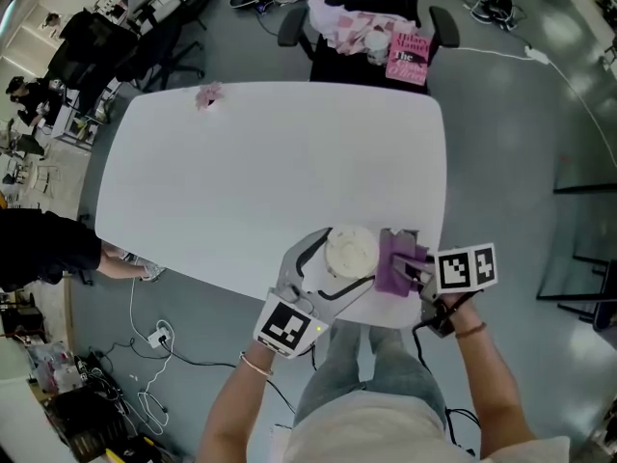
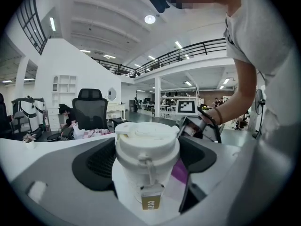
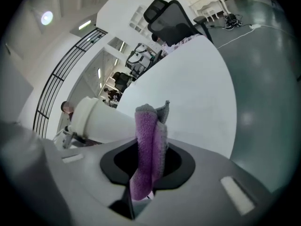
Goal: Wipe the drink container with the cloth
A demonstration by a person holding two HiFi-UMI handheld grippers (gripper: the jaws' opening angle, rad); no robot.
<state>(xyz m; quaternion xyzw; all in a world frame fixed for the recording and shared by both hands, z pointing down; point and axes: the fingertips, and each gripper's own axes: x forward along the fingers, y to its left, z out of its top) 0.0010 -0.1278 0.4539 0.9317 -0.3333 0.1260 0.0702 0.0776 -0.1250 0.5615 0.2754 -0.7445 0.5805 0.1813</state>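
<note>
Open office, white table (image 1: 270, 162) | lower centre of head view, at the near table edge: left tongs (image 1: 343, 258) clasp the drink container (image 2: 146, 149), upright, lid up, long axis vertical | right tongs (image 3: 148, 166) clenched on the purple cloth (image 3: 149, 135), touching the container's right side | wiping judged begun, finished share unclear | far edge: office chair (image 1: 357, 70)

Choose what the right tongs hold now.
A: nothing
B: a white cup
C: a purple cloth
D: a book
C: in the right gripper view, the purple cloth is clamped between the right tongs.
</note>
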